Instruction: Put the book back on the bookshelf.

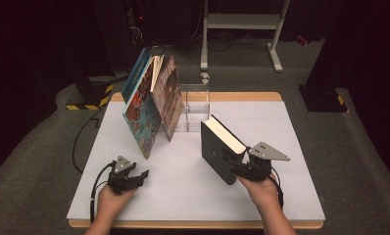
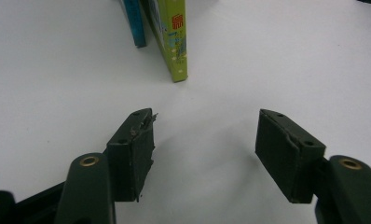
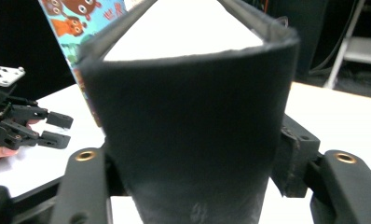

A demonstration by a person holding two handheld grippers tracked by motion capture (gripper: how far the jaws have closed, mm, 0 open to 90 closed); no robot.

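The black book is held upright on the table in the right tool, right of the leaning picture books; it is not yet shelved beside them; the left tool is kept wide and empty.

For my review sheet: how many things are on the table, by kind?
Picture books leaning together: 2 (colourful-cover book, brown-cover book)
Thick black book between the right claw jaws: 1
Clear plastic stand: 1
Total: 4
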